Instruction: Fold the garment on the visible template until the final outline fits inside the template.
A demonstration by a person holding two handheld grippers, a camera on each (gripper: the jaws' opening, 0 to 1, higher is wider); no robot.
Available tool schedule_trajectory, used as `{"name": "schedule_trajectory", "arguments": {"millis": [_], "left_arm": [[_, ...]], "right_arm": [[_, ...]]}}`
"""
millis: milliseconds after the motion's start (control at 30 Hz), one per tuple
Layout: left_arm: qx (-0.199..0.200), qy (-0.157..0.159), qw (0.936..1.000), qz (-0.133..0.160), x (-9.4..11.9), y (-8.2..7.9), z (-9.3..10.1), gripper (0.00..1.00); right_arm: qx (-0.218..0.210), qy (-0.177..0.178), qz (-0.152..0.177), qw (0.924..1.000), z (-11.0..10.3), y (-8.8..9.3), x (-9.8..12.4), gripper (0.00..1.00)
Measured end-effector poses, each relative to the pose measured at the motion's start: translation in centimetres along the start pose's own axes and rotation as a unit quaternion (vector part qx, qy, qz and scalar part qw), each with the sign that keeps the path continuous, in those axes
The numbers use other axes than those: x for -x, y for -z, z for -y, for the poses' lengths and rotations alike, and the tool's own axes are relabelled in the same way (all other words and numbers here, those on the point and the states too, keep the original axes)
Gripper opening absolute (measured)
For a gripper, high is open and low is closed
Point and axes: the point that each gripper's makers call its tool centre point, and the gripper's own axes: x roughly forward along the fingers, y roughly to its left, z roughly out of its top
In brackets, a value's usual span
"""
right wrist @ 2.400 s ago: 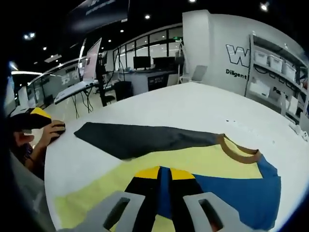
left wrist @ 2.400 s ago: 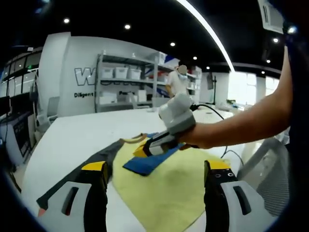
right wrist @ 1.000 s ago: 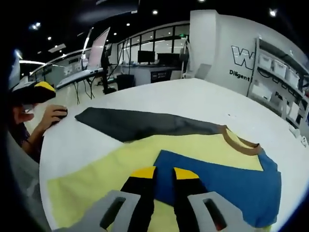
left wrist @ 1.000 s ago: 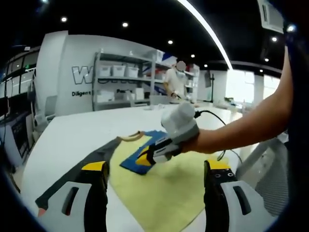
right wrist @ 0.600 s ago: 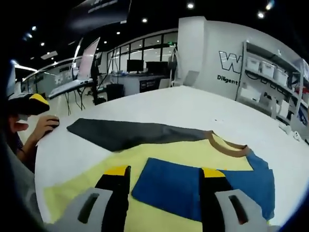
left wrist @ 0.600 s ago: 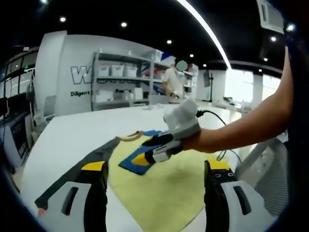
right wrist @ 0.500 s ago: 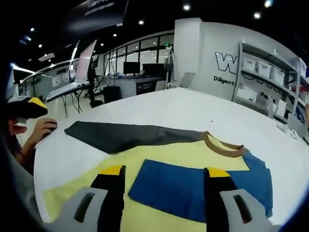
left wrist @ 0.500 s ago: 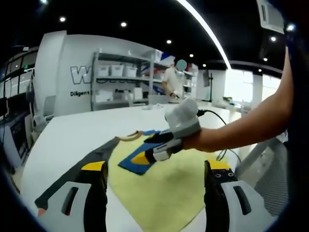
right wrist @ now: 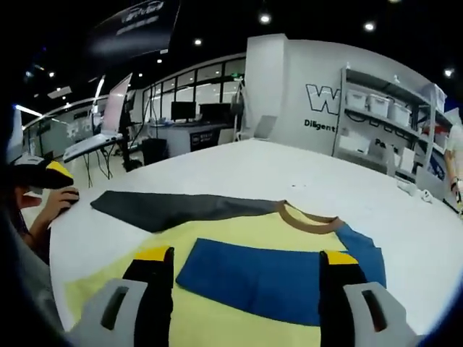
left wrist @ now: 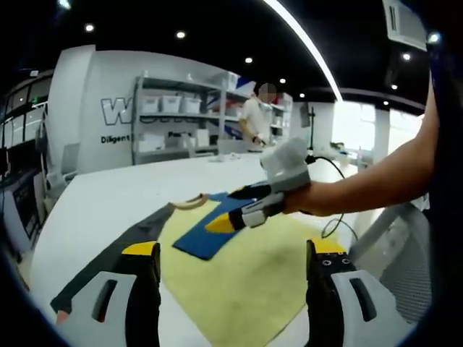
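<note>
A: How do the tongs stand?

B: In the left gripper view the left gripper [left wrist: 233, 264], black with yellow tips, rises from the bottom edge with its jaws wide apart and nothing between them. In the right gripper view the right gripper [right wrist: 246, 269] is just as wide and bare. It also shows in the left gripper view, right of centre, held in a hand [left wrist: 307, 199] above the cloth; whether its lower tip touches the fabric there I cannot tell.

A: And the garment?

B: A yellow short-sleeved shirt with a brown collar band [right wrist: 239, 285] lies flat on the white round table [right wrist: 239, 170], filling the lower middle of the right gripper view. Its blue sleeve [right wrist: 271, 271] is folded inward over the yellow body and sits between the right gripper's jaws as seen there. The dark grey sleeve [right wrist: 177, 208] stretches flat toward the left of that frame. In the left gripper view the shirt [left wrist: 246, 278] spreads across the lower centre, the blue sleeve [left wrist: 202, 237] above it.

A: Anything around?

B: At the far left edge of the right gripper view, the person's hand [right wrist: 54, 201] rests on the table rim. Grey metal shelving with white bins [left wrist: 177, 126] stands in the upper left of the left gripper view, and a person in a white top [left wrist: 255, 119] stands beside it.
</note>
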Motion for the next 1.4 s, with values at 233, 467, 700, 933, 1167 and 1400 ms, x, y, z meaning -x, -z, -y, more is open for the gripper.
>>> {"name": "schedule_trajectory", "arguments": {"millis": [233,467,700,933,1167,1400], "left_arm": [[-0.002,0.005,1.0,-0.002,-0.1,0.0,0.1,0.77],[-0.006,0.011,0.9999,-0.004,-0.2,0.1,0.6,0.77],[-0.006,0.013,0.9999,-0.004,-0.1,0.1,0.6,0.77],[-0.006,0.011,0.9999,-0.004,0.0,0.1,0.6,0.77],[-0.005,0.01,0.9999,-0.007,-0.1,0.2,0.6,0.77],[-0.003,0.008,0.9999,-0.008,-0.1,0.2,0.5,0.77]], "right_arm": [[0.0,0.022,0.016,0.9996,2.2,-0.3,3.6,0.85],[-0.018,0.046,0.026,0.9984,4.0,0.1,7.7,0.85],[-0.031,0.068,0.039,0.9965,5.1,-0.1,11.2,0.85],[-0.052,0.089,0.043,0.9937,5.5,0.5,15.8,0.83],[-0.07,0.111,0.056,0.9897,5.1,1.1,19.2,0.82],[-0.061,0.106,0.052,0.9912,4.2,1.4,18.8,0.8]]}}
